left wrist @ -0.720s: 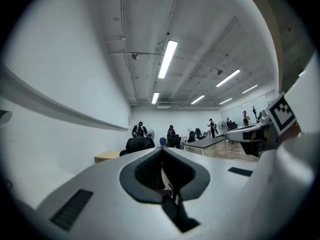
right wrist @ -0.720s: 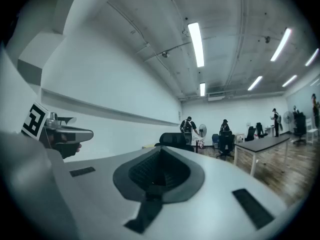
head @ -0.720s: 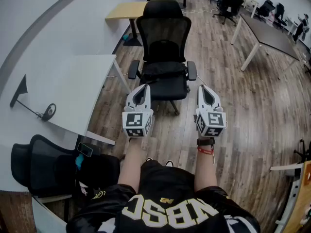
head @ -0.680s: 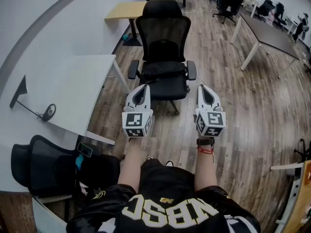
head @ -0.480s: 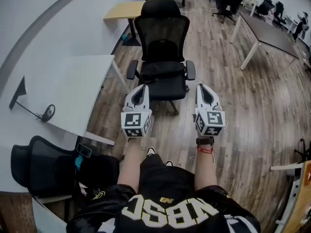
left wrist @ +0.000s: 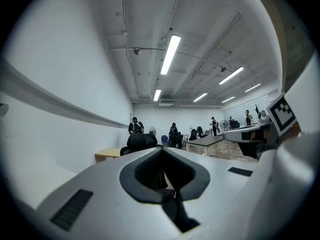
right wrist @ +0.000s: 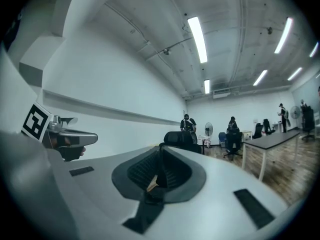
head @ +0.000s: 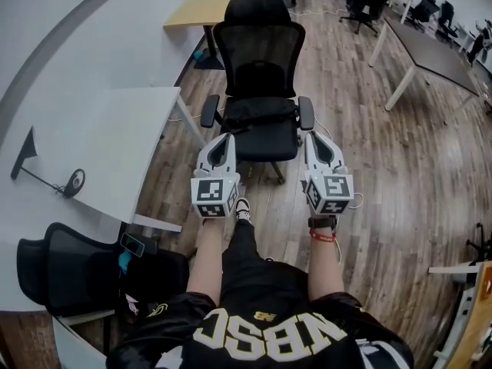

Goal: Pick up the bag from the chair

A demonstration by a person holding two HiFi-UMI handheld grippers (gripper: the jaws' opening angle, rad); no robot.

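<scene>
A black bag (head: 258,113) lies across the seat of a black mesh office chair (head: 258,46), between its armrests. My left gripper (head: 224,138) and my right gripper (head: 312,137) are held side by side just short of the seat's front edge, one at each front corner, touching nothing. Both are shut, with nothing between the jaws. In the left gripper view the shut left gripper (left wrist: 161,149) points at the chair's headrest (left wrist: 140,141). The right gripper (right wrist: 161,148) shows the headrest (right wrist: 178,137) past its tips; the bag is hidden in both gripper views.
A white table (head: 115,141) with a small stand (head: 48,172) on it sits to the left, a wooden desk (head: 197,11) behind it. Another black chair (head: 68,274) stands at lower left. A dark table (head: 430,51) is at the right. People stand far off.
The person has stepped forward, one shoe now showing between the grippers. Both grippers are a little closer to the chair's seat; they stay shut.
</scene>
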